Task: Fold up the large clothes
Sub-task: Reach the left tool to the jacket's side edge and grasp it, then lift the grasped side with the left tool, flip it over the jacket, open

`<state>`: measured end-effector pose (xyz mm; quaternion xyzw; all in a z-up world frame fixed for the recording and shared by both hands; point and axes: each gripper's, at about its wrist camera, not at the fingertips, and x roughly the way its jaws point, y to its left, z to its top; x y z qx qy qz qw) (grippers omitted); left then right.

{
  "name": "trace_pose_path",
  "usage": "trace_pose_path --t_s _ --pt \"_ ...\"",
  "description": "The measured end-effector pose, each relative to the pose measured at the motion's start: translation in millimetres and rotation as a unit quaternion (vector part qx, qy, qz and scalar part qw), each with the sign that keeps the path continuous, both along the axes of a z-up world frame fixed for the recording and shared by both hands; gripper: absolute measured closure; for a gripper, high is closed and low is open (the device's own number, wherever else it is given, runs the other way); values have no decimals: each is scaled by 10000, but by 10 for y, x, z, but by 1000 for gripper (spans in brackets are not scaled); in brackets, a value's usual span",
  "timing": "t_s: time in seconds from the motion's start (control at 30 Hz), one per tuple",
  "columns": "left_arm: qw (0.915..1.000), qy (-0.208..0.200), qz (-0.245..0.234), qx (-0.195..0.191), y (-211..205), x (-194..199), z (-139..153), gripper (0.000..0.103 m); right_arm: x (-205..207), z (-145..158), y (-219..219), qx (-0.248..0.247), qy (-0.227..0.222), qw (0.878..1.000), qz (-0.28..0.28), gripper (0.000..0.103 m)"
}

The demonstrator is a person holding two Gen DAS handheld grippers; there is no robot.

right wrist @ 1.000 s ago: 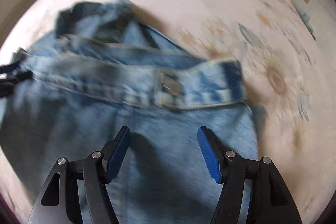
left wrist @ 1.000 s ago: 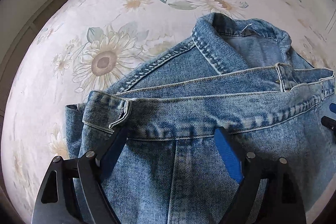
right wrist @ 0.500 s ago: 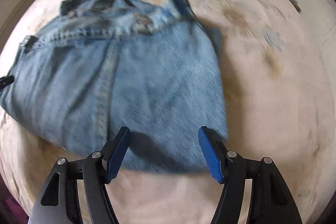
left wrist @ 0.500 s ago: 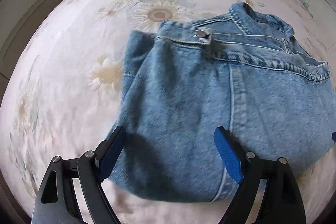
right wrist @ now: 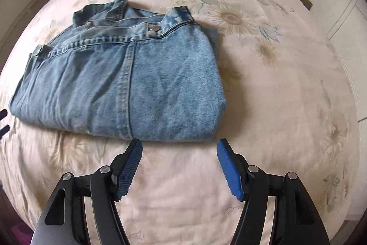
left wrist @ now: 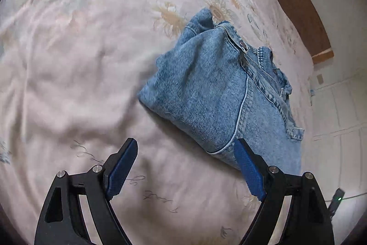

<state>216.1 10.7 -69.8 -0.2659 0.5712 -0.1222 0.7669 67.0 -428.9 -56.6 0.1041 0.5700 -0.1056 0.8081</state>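
Right wrist view: folded blue denim jacket [right wrist: 119,79] lay on floral bed sheet [right wrist: 275,95]; both hand-held grippers [right wrist: 179,167] [left wrist: 185,167] spread, empty. Denim looked heavy, stiff; grab thick folded edge.

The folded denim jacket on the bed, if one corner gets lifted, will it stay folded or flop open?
The denim jacket would likely sag and unfold; it lies in loose stacked layers. The thick cloth and heavy seams suggest it is fairly heavy. On the soft bedsheet, pushing probably bunches it rather than sliding it.
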Motion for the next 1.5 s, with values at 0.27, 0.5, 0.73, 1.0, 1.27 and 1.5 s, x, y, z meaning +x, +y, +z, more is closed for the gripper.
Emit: trace_pose_path --t_s 0.27,0.5,0.73,1.0,1.27,1.5 --pt "9741 -25 1365 -1802 69 365 -446 22 -99 40 8 -86 121 9996 239 34" --pt "9604 -256 1786 -2124 -34 792 -451 67 -240 57 -278 -197 213 9995 117 34" --pt "9705 -231 1531 -1850 -252 988 -155 87 -406 117 -630 -12 22 9997 -235 34" --pt "9820 -549 755 -1641 -1092 1181 628 92 -656 198 -1054 295 -204 9964 -773 34" --pt "9803 -628 -73 -1872 -2395 1020 1078 92 -1010 386 -1457 452 -478 9906 -1202 34" --pt "9791 -464 -1267 -1524 -3713 727 903 92 -1321 353 -1782 519 -567 9851 -1536 34"
